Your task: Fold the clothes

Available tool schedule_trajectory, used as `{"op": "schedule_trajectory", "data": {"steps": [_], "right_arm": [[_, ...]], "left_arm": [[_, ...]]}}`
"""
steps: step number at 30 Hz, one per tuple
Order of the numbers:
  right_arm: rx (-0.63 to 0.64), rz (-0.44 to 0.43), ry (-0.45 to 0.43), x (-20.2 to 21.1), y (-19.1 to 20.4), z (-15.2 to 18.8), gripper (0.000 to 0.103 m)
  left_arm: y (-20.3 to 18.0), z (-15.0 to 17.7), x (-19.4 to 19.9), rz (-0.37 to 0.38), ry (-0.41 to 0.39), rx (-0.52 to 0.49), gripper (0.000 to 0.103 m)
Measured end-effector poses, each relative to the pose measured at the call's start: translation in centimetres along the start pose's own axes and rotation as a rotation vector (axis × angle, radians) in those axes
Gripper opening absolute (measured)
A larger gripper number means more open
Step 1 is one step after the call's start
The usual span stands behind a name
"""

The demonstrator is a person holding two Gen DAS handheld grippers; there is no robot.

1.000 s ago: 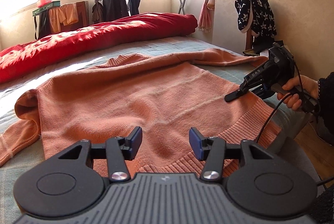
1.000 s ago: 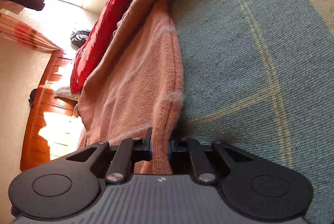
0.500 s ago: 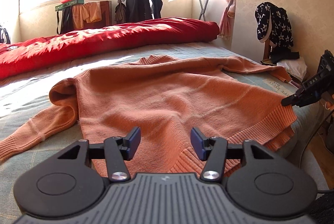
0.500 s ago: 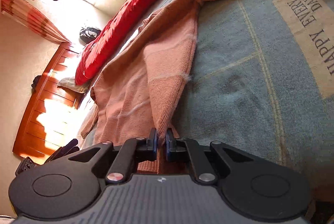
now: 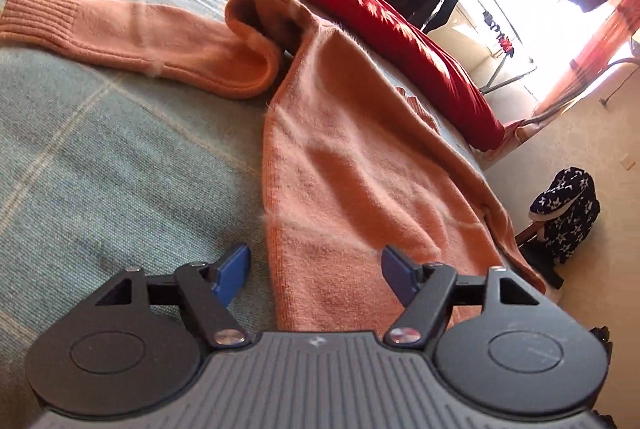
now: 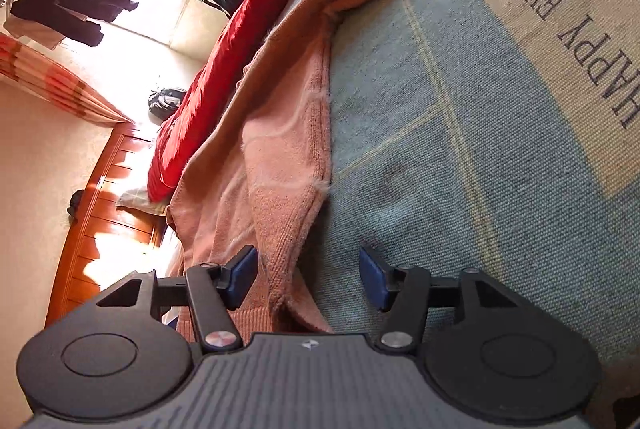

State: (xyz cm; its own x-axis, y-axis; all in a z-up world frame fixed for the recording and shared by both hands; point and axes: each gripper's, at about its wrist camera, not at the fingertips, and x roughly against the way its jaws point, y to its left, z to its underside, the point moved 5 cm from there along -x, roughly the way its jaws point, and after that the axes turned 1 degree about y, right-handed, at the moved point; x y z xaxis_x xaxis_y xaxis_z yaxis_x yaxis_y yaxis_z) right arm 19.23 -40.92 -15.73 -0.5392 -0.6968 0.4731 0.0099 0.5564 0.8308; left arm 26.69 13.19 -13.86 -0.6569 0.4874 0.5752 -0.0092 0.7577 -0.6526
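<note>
Left wrist view: my left claw [image 5: 314, 275], spread, straddles the sweater [image 5: 360, 165] edge running lengthwise ahead; right claw [image 6: 308, 277] also spread.

Only text I can read: "HAPPY EVERY DAY", dark capitals on a cream patch [image 6: 560, 41] woven into the blue-grey bedspread [image 6: 460, 189], right wrist view, lettering turned sideways. Left wrist view: no legible text.
</note>
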Motion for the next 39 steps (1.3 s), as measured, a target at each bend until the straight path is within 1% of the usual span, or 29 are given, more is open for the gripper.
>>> {"op": "schedule_trajectory", "data": {"steps": [4, 6, 9, 10, 12, 15, 17, 18, 21, 25, 27, 28, 31, 32, 33, 34, 35, 36, 37, 38, 39], "right_arm": [[-0.009, -0.029, 0.007, -1.0, -0.3, -1.4, 0.062], [-0.014, -0.049, 0.011, -1.8, -0.2, -2.3, 0.066], [-0.025, -0.074, 0.019, -3.2, 0.1, -3.2, 0.067], [-0.027, -0.082, 0.025, -3.7, 0.3, -3.3, 0.067], [-0.024, -0.096, 0.049, -4.1, 0.7, -3.0, 0.068], [-0.041, -0.148, 0.126, -3.8, 1.0, -1.1, 0.069], [-0.054, -0.174, 0.167, -3.5, 0.9, 0.4, 0.069], [-0.048, -0.176, 0.173, -3.5, 1.0, 0.7, 0.069], [-0.021, -0.185, 0.163, -4.1, 1.4, 0.4, 0.069], [-0.015, -0.231, 0.142, -7.0, 2.4, -2.0, 0.069], [-0.011, -0.233, 0.143, -8.2, 2.8, -2.7, 0.068], [-0.005, -0.231, 0.142, -8.3, 3.0, -2.7, 0.068], [0.015, -0.223, 0.132, -7.5, 3.1, -1.8, 0.065], [0.019, -0.224, 0.128, -7.0, 3.0, -1.2, 0.064], [0.021, -0.222, 0.121, -6.6, 2.7, -0.8, 0.059], [0.019, -0.220, 0.115, -6.3, 2.3, -0.4, 0.056], [0.007, -0.216, 0.108, -6.3, 1.9, -0.4, 0.048], [-0.013, -0.208, 0.102, -6.6, 1.5, -0.5, 0.036], [-0.031, -0.201, 0.097, -6.8, 1.2, -0.6, 0.030], [-0.044, -0.193, 0.095, -7.1, 1.1, -0.7, 0.021], [-0.053, -0.188, 0.092, -7.4, 1.1, -0.8, 0.020]], "left_arm": [[-0.2, -1.6, -2.4, 0.048, 0.015, 0.026, 0.075], [-0.4, -2.4, -3.8, 0.070, 0.023, 0.037, 0.077], [-0.7, -3.6, -5.7, 0.104, 0.035, 0.053, 0.077], [-0.9, -3.5, -5.9, 0.107, 0.040, 0.052, 0.077], [-1.3, -2.8, -5.6, 0.124, 0.060, 0.027, 0.077], [-1.2, -0.4, -3.4, 0.189, 0.099, 0.008, 0.077], [-1.2, 0.6, -2.3, 0.212, 0.112, 0.001, 0.077], [-1.1, 1.0, -1.9, 0.223, 0.118, -0.002, 0.077], [-1.0, 0.1, -3.0, 0.241, 0.127, 0.010, 0.077], [-1.5, -1.5, -5.4, 0.251, 0.118, -0.004, 0.077], [-1.8, -2.3, -6.7, 0.253, 0.110, -0.014, 0.077], [-1.9, -2.3, -6.7, 0.249, 0.109, -0.007, 0.077], [-1.8, -0.7, -4.9, 0.298, 0.117, 0.006, 0.077], [-1.8, -0.2, -4.3, 0.316, 0.120, 0.009, 0.077], [-1.7, 0.4, -3.8, 0.343, 0.120, 0.006, 0.077], [-1.6, 0.6, -3.7, 0.349, 0.112, 0.004, 0.077], [-1.5, 0.8, -3.6, 0.354, 0.104, 0.003, 0.077], [-1.6, 0.6, -4.0, 0.339, 0.103, 0.009, 0.077], [-1.8, 0.4, -4.4, 0.324, 0.101, 0.014, 0.074], [-2.1, 0.0, -4.9, 0.300, 0.097, 0.016, 0.071], [-2.3, -0.3, -5.2, 0.277, 0.096, 0.013, 0.060]]}}
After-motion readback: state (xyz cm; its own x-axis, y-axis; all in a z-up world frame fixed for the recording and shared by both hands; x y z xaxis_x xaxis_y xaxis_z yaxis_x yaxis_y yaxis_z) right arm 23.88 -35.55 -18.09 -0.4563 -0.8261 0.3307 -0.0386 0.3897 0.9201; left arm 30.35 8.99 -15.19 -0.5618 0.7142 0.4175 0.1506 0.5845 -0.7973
